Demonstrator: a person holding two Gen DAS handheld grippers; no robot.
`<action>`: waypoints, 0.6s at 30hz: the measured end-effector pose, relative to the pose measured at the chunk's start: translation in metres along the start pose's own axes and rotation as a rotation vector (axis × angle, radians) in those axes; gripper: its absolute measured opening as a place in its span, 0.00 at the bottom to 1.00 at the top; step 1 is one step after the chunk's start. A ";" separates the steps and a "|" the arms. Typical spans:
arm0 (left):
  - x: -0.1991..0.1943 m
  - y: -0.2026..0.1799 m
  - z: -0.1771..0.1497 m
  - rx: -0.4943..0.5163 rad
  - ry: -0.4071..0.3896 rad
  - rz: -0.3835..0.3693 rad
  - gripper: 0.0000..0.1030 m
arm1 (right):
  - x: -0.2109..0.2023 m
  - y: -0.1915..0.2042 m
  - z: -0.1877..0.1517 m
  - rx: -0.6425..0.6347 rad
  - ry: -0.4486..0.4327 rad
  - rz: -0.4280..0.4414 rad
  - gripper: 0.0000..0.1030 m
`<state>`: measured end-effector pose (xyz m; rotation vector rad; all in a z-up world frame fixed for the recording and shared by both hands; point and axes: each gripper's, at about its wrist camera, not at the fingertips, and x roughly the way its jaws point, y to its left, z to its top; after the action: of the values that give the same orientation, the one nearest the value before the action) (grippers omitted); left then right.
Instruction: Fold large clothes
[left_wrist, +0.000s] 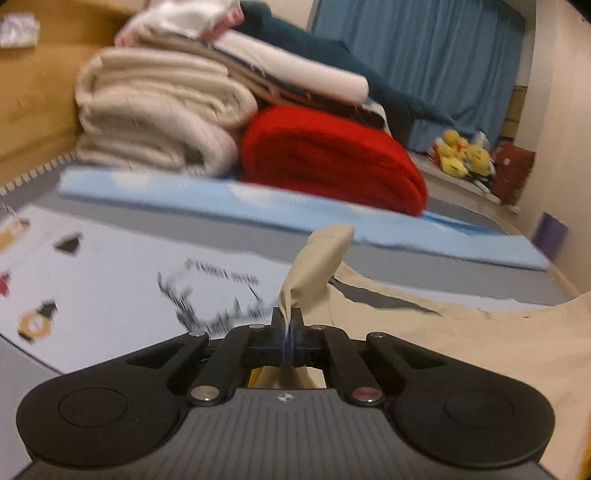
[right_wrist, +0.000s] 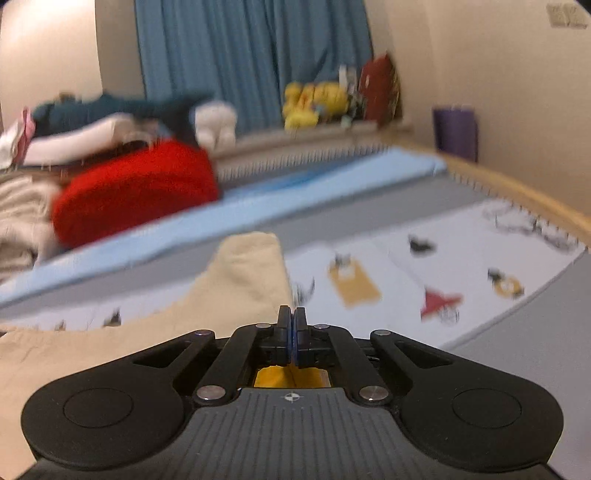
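My left gripper (left_wrist: 287, 325) is clamped on a corner of the beige garment (left_wrist: 461, 332), which trails off to its right over the mat (left_wrist: 110, 288). My right gripper (right_wrist: 292, 325) is closed too; whether it pinches cloth I cannot tell, though the garment (right_wrist: 240, 280) spreads leftward, stretched between both hands.

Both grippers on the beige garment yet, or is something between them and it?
Nothing visible blocks either. The left gripper is shut on a raised corner of the beige cloth garment. The right gripper is shut beside another corner; a grip isn't clear.
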<state>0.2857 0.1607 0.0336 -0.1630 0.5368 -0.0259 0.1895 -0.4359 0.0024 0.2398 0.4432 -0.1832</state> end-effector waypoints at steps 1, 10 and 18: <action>0.002 -0.002 0.001 -0.005 -0.017 0.015 0.02 | 0.002 0.004 0.002 -0.004 -0.025 -0.010 0.00; 0.049 -0.007 -0.015 -0.021 0.173 0.129 0.20 | 0.079 0.029 -0.009 0.002 0.146 -0.165 0.01; 0.041 -0.009 -0.022 -0.085 0.283 -0.120 0.46 | 0.099 0.011 -0.045 -0.023 0.463 -0.165 0.26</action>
<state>0.3098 0.1457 -0.0045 -0.2764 0.8110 -0.1444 0.2616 -0.4250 -0.0784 0.2224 0.9259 -0.2848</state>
